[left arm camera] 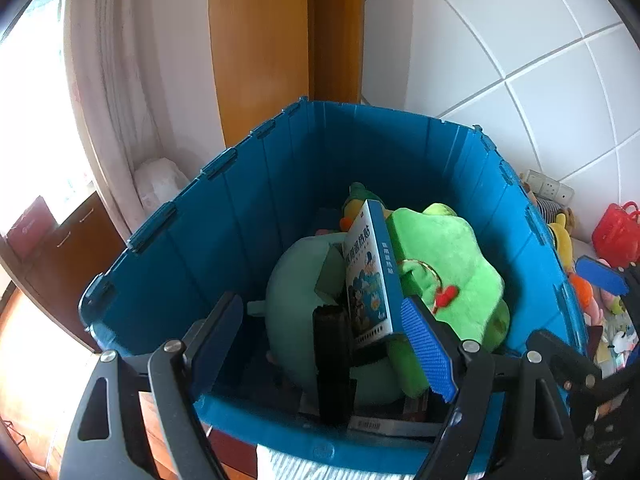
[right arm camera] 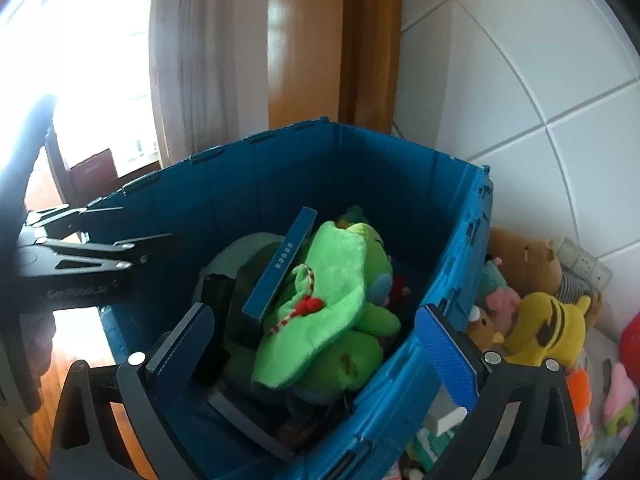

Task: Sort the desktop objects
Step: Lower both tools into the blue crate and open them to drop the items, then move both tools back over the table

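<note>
I read both wrist views over the blue crate (left arm camera: 256, 208). Its walls are ribbed, with hinge clips along the rim. Inside, left to right: a pale teal round plush (left arm camera: 296, 304) low against the left, a black upright block (left arm camera: 332, 364) in front of it, then the blue box (left arm camera: 372, 276) with printed cartoon artwork, then a bright green plush (left arm camera: 448, 264) with a red-and-white cord trim filling the right half. A flat barcode-labelled item (left arm camera: 384, 426) lies on the crate floor at the near wall. The blue box stands on edge, wedged between the teal plush and the green plush, its long axis running from the near lower end up and away toward the far wall, tilted, spine facing right. The left tongs (left arm camera: 332, 344) are spread wide and empty, both pads inside the crate, the right pad just beside the box's lower corner; I cannot tell if it touches. The right tongs (right arm camera: 320, 356) are also released, straddling the crate's right wall. Outside, right of the crate, soft toys are heaped on the counter (right arm camera: 600, 344): a brown bear (right arm camera: 524, 264), a yellow striped plush (right arm camera: 548, 328). White tiled wall (right arm camera: 520, 80) behind, wooden post (left arm camera: 280, 40), curtain (left arm camera: 112, 80) and bright window to the left.
</note>
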Motion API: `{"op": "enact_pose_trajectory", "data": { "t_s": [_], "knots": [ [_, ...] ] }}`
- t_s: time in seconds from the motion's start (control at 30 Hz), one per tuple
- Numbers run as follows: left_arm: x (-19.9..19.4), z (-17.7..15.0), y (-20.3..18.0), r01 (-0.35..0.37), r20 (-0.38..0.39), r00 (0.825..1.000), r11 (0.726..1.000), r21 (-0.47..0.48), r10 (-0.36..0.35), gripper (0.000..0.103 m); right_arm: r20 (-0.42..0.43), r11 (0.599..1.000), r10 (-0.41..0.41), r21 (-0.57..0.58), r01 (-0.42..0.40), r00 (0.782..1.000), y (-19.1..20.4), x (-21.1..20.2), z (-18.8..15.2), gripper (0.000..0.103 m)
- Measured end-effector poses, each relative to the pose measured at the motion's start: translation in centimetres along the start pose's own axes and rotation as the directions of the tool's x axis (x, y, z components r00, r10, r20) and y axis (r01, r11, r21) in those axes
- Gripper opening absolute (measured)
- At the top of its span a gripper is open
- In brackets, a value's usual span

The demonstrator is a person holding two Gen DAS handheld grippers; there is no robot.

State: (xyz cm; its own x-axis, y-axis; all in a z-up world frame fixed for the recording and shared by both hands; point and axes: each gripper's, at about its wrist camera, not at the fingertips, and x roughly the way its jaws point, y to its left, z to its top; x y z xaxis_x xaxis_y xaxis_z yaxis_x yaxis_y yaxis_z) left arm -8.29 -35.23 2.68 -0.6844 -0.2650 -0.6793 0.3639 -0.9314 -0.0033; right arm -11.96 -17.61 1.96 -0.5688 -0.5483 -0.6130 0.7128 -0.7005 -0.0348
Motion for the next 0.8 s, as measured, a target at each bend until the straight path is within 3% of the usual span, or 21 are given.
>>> {"op": "enact_pose_trajectory", "data": {
  "t_s": [0.23, 0.43, 0.63, 0.8],
  "knots": [
    [-3.1, -1.6, -0.7, 0.046, 0.046, 0.998, 0.999, -0.003, -0.046, 0.082, 0.046, 0.998, -0.038, 0.044, 0.036, 0.998, -0.7, -3.6, -1.2, 0.103],
    [-5.7, -3.2, -4.1, 0.076, 0.074, 0.994, 0.996, 0.041, -0.079, 0.082, 0.063, 0.991, -0.085, 0.11, 0.077, 0.994, -3.2, -7.0, -3.9, 0.103],
    [-8.4, -5.1, -10.0, 0.12, 0.108, 0.985, 0.986, 0.118, -0.133, 0.082, 0.073, 0.972, -0.142, 0.2, 0.125, 0.987, -7.5, -10.9, -7.9, 0.103],
    [-9.2, -7.5, -16.4, 0.16, 0.078, 0.981, 0.969, 0.186, -0.177, 0.082, 0.027, 0.948, -0.204, 0.254, 0.191, 0.979, -11.7, -13.7, -12.3, 0.103]
  ]
}}
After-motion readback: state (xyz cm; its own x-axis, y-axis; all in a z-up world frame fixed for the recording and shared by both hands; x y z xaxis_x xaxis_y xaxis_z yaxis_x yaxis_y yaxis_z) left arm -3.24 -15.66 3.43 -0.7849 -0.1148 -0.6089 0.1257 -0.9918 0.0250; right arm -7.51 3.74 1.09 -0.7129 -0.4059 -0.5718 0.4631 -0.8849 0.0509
